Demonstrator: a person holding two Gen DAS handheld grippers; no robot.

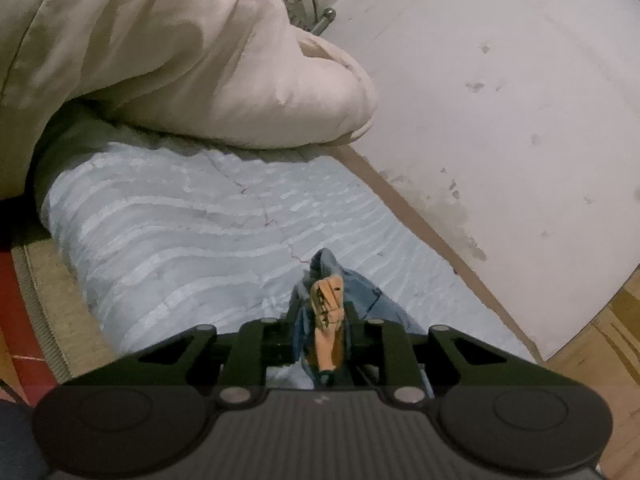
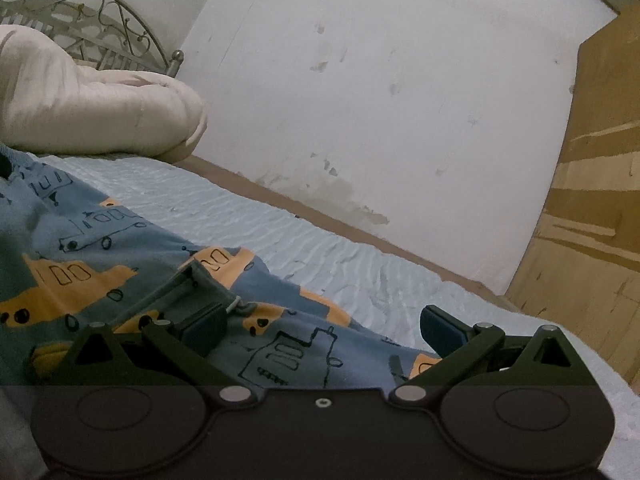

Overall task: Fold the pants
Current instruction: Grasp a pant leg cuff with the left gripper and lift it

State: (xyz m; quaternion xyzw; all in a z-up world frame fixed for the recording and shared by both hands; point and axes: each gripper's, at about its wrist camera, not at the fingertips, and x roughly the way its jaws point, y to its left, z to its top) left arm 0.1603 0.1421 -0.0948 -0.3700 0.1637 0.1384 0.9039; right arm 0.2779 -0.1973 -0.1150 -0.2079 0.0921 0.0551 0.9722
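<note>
Pants [image 2: 132, 264] on pale bedspread [image 1: 192, 216], pillow [image 1: 180, 60] at eleven o'clock.
Left gripper [image 1: 326, 300] clamped on bunched cloth (blue, orange print); right gripper [image 2: 320, 320] spread wide above fabric.

The left gripper [image 1: 326, 304] has its jaws clamped on bunched pants [image 1: 360, 300] above the pale blue bedsheet [image 1: 192, 220].

No readable text, label, brand or number shows in either view. The pants [image 2: 120, 264] carry only drawn vehicle outlines, without any lettering.
</note>
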